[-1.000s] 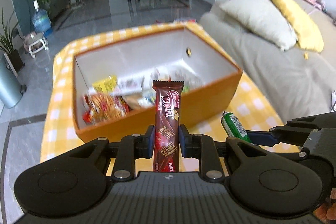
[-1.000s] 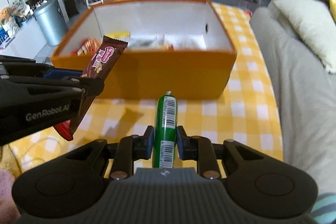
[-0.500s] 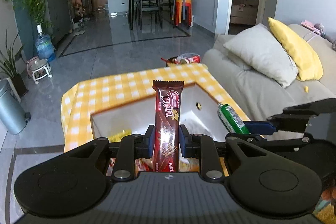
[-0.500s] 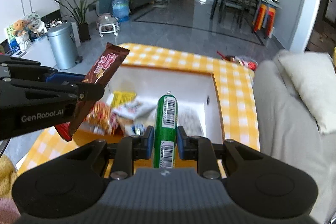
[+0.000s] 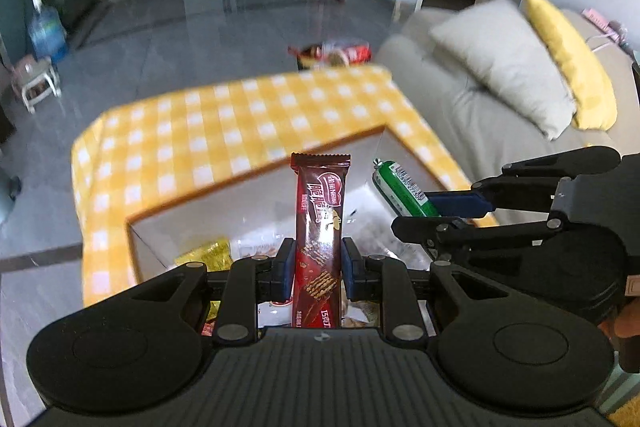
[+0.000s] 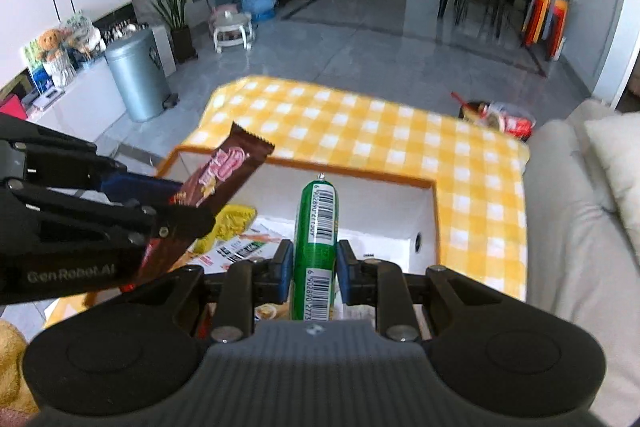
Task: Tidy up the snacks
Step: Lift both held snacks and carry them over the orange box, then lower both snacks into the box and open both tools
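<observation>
My left gripper (image 5: 319, 269) is shut on a brown wafer bar (image 5: 320, 227), held upright over the orange box (image 5: 256, 171). My right gripper (image 6: 314, 267) is shut on a green sausage stick (image 6: 316, 227), also over the box (image 6: 436, 211). The box has a white inside and holds several snack packets, among them a yellow one (image 6: 234, 223). In the left wrist view the right gripper (image 5: 434, 205) with the green stick (image 5: 400, 191) is close on the right. In the right wrist view the left gripper (image 6: 188, 205) with the wafer bar (image 6: 224, 171) is close on the left.
The box stands on a table with a yellow checked cloth (image 6: 360, 131). A grey sofa (image 5: 480, 107) with a grey pillow (image 5: 504, 59) and a yellow one (image 5: 568, 59) runs along the right. A metal bin (image 6: 138, 75) stands on the floor at left. A snack bag (image 6: 504, 119) lies past the table.
Both grippers have moved forward from in front of the box to above its inside, each still holding its snack. The box's front wall has dropped out of view.
</observation>
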{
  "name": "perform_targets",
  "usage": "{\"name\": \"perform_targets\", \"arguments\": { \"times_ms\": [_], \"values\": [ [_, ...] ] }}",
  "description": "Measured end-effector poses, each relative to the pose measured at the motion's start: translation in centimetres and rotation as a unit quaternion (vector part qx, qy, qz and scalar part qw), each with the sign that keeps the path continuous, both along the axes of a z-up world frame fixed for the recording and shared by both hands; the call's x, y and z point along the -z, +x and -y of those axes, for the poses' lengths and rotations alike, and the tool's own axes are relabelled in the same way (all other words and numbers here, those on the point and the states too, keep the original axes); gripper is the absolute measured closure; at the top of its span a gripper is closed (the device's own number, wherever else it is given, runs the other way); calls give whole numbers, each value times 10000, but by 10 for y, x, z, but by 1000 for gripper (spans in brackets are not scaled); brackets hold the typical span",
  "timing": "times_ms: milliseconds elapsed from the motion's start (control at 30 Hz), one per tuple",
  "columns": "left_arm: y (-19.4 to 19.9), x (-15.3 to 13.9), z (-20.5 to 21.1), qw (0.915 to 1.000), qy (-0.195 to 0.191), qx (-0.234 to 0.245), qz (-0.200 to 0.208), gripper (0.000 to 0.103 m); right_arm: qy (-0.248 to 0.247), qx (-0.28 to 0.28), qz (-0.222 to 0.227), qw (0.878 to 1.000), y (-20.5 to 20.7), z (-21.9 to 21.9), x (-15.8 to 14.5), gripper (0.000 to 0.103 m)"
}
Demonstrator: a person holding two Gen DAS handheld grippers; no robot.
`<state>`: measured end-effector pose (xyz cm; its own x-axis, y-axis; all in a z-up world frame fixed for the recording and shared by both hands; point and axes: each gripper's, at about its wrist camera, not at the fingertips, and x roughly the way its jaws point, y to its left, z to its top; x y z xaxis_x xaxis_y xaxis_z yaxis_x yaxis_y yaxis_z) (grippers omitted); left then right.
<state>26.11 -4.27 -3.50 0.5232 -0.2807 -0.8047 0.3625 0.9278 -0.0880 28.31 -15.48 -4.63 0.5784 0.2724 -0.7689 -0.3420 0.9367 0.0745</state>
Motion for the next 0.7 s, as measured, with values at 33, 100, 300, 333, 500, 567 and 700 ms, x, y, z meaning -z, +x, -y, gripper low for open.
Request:
{"name": "perform_targets", "arguments": {
  "times_ms": [33, 100, 300, 333, 500, 567, 700],
  "values": [
    [6, 7, 1, 10000, 33, 9, -84, 77, -79, -42, -87, 9999, 8, -3, 10, 84],
    [18, 19, 2, 9996, 81, 32, -266, 77, -218, -148, -232, 9994, 18, -7, 25, 84],
    [48, 49, 9, 9969, 141, 32, -770, 77, -572, -395, -579, 9959, 45, -18, 65, 84],
    [51, 52, 11, 9964, 148, 59, -830, 77, -631, -443, -598, 9952, 48, -20, 69, 84],
    [67, 70, 16, 9933, 297, 21, -1115, 77, -847, -660, -745, 9914, 59, -28, 89, 84],
    [72, 78, 14, 9918, 314, -61, -1237, 77, -908, -687, -826, 9901, 63, -29, 96, 84],
    [79, 92, 14, 9894, 354, -149, -1402, 77, -1009, -723, -963, 9876, 70, -32, 107, 84]
  ]
}}
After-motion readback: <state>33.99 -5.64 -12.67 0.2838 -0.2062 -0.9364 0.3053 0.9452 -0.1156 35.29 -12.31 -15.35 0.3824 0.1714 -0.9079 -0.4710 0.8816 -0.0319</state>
